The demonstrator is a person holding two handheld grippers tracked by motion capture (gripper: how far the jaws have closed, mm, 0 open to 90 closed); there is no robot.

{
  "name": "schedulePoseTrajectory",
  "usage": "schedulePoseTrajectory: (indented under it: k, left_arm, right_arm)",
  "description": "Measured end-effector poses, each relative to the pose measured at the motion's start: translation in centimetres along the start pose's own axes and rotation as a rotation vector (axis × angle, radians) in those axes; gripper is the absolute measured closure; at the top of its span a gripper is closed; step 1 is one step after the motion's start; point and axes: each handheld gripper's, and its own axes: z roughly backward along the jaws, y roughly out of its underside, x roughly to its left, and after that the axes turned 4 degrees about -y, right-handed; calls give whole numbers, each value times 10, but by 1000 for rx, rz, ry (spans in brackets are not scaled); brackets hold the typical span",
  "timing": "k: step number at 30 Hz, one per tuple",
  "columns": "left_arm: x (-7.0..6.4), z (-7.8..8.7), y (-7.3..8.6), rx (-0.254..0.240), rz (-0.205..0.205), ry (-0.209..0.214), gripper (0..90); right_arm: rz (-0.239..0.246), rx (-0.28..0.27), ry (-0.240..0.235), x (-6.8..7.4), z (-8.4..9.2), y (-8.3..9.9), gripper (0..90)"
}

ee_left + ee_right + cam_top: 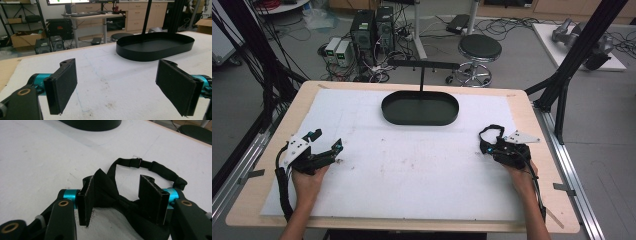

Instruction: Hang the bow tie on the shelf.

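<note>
A black bow tie (pixel 491 128) with its neck strap lies on the white mat (pixel 412 175) at the right. My right gripper (pixel 490 146) is low over it, jaws about half apart. In the right gripper view the bow tie (pixel 107 191) sits between the jaws of the right gripper (pixel 118 185): one wing stands up against the left pad (pixel 86 200), the other runs under the right pad (pixel 151 197), and a gap remains around the knot. My left gripper (pixel 328 140) rests at the left, open and with nothing in it; its view shows the left gripper (pixel 117 75) spread wide over bare mat.
A black oval tray (pixel 385 109) with an upright T-shaped stand (pixel 421 80) sits at the far middle of the mat; the tray (pixel 155 53) lies ahead of the left jaws. Black frame struts (pixel 569 65) rise past the table's right edge. A stool (pixel 479 50) and computers stand on the floor behind.
</note>
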Motion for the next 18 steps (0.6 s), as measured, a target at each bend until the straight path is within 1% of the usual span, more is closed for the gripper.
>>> schedulePoseTrajectory:
  k: [2,3,4,7,8,10,11,13,14,15,16,18]
  left_arm:
    - [0,0,0,0,1,1,177]
    - [0,0,0,0,1,2,177]
    - [0,0,0,1,-1,3,179]
    - [0,0,0,1,0,3,179]
    - [0,0,0,0,1,3,179]
    - [0,0,0,1,-1,2,179]
    - [0,0,0,2,-1,2,179]
    - [0,0,0,2,-2,3,179]
    - [0,0,0,2,-2,2,179]
    - [0,0,0,1,-2,1,179]
    - [0,0,0,0,-2,1,179]
    - [0,0,0,0,-1,0,179]
  right_arm:
    - [-2,18,-6,-1,-3,0,476]
    - [-2,18,-6,-1,-3,0,476]
    - [11,28,-2,-2,-5,-1,481]
    - [15,42,-7,-3,-8,-2,486]
    - [16,53,-12,-3,-9,-2,511]
    - [21,53,-15,-3,-10,-3,520]
    - [19,60,-22,-4,-10,-2,548]
    - [18,66,-28,-4,-11,-3,555]
    - [10,83,-45,-6,-13,-4,561]
    - [10,83,-45,-6,-13,-4,561]
    - [9,84,-57,-8,-14,-4,573]
    - [9,82,-57,-8,-14,-4,579]
